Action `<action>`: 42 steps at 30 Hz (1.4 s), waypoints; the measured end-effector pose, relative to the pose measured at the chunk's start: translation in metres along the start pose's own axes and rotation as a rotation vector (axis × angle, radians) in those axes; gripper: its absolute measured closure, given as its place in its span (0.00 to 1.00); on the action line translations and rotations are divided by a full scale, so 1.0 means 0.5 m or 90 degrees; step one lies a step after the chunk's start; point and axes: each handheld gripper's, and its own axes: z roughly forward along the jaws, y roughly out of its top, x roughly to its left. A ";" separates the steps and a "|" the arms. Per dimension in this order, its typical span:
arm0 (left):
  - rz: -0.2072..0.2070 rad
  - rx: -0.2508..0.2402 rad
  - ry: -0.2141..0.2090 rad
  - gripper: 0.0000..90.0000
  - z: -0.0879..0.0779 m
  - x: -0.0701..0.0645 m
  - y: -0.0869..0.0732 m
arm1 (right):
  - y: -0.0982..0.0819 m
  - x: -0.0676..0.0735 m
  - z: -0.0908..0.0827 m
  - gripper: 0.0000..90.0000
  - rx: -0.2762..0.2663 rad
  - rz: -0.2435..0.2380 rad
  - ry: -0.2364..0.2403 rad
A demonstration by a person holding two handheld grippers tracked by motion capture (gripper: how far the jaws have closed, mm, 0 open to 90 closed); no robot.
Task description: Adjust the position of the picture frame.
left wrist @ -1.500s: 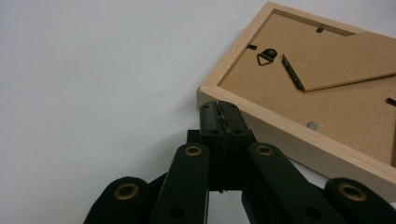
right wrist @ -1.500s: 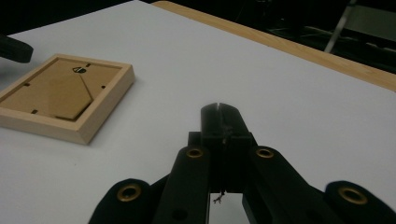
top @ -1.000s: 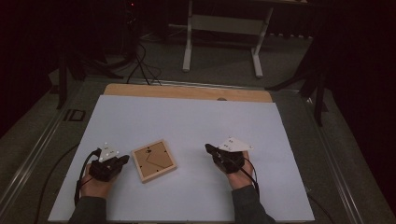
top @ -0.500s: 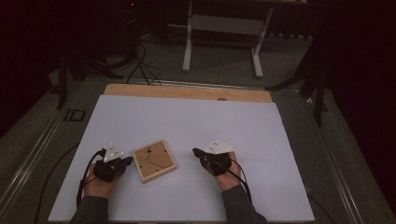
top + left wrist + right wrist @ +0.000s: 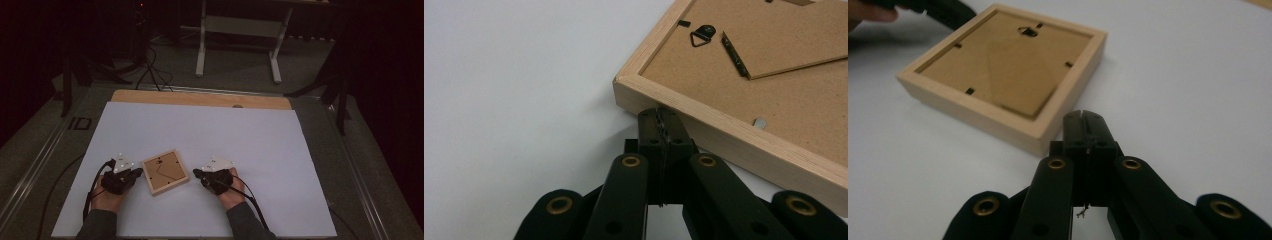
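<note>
– What colour is the picture frame [image 5: 165, 171]?
– Pale, unpainted wood round the rim, with a plain brown fibreboard back [image 5: 1003, 65]. Its small hanger ring [image 5: 700, 35] is dark metal.
– And under it?
– A plain white sheet [image 5: 250, 145], no pattern, over a tan wooden tabletop [image 5: 200, 97].
– The grippers?
– Both black, with brass-coloured rivets [image 5: 1054, 163] on the jaws.

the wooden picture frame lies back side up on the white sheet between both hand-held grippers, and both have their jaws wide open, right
Not quite: the jaws are shut, not open, on the left hand-held gripper and the right hand-held gripper, as each gripper view shows. The wooden picture frame does lie back side up between them on the white sheet.
</note>
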 end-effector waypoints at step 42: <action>-0.008 -0.037 -0.064 1.00 0.013 -0.029 0.019 | -0.019 0.045 0.008 1.00 0.057 -0.055 0.025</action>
